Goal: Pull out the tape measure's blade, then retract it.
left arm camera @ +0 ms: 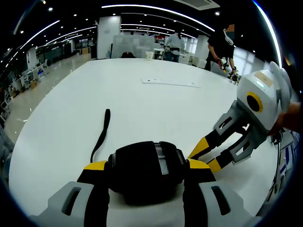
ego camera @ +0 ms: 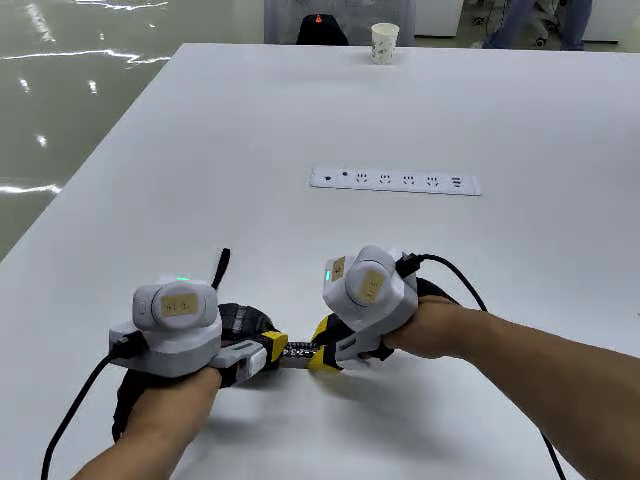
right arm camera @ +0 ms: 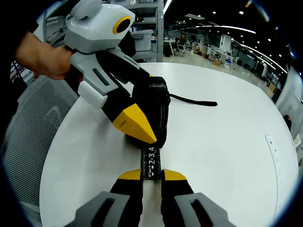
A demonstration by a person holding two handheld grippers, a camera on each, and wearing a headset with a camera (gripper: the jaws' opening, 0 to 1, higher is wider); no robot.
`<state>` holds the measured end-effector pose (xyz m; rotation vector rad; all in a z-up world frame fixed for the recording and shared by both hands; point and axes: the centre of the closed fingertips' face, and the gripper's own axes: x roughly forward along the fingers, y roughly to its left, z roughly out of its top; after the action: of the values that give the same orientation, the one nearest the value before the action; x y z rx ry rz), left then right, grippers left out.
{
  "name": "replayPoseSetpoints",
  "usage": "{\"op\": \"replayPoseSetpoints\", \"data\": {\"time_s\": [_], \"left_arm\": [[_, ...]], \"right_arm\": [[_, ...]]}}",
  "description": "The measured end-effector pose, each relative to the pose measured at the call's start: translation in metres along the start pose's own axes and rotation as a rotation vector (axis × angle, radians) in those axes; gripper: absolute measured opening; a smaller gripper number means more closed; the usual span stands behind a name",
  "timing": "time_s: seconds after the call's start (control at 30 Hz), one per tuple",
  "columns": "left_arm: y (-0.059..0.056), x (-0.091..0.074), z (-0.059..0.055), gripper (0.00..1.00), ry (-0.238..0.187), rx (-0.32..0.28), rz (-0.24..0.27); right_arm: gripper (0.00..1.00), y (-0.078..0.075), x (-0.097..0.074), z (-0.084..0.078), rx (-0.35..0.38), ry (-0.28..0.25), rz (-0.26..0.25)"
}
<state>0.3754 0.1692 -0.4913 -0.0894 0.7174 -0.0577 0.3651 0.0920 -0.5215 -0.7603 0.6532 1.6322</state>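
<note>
The black tape measure (left arm camera: 144, 168) sits on the white table, held between the yellow-tipped jaws of my left gripper (left arm camera: 144, 166), which is shut on its body. Seen from above, the case (ego camera: 243, 325) lies under my left gripper (ego camera: 262, 350). A short length of black blade (right arm camera: 151, 161) with white numbers sticks out of the case (right arm camera: 154, 106). My right gripper (right arm camera: 152, 175) is shut on the blade's end, and it faces the left one closely (ego camera: 322, 357). The tape's black wrist strap (left arm camera: 101, 135) trails on the table.
A white power strip (ego camera: 395, 181) lies mid-table, and a paper cup (ego camera: 384, 42) stands at the far edge. Black cables run from both grippers. The table's left edge (ego camera: 90, 170) is close. A mesh chair (right arm camera: 33, 142) shows beside the table; people stand far off.
</note>
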Motion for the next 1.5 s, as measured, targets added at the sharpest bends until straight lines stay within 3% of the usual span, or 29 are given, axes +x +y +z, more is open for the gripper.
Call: {"op": "replayPoseSetpoints", "data": {"time_s": [0.83, 1.5], "left_arm": [[0.001, 0.0, 0.001, 0.58, 0.002, -0.019, -0.004], [0.001, 0.001, 0.002, 0.61, 0.006, -0.036, -0.017]], "right_arm": [[0.1, -0.001, 0.016, 0.022, -0.003, -0.036, 0.0], [0.12, -0.002, 0.019, 0.025, 0.005, -0.054, -0.015]]}}
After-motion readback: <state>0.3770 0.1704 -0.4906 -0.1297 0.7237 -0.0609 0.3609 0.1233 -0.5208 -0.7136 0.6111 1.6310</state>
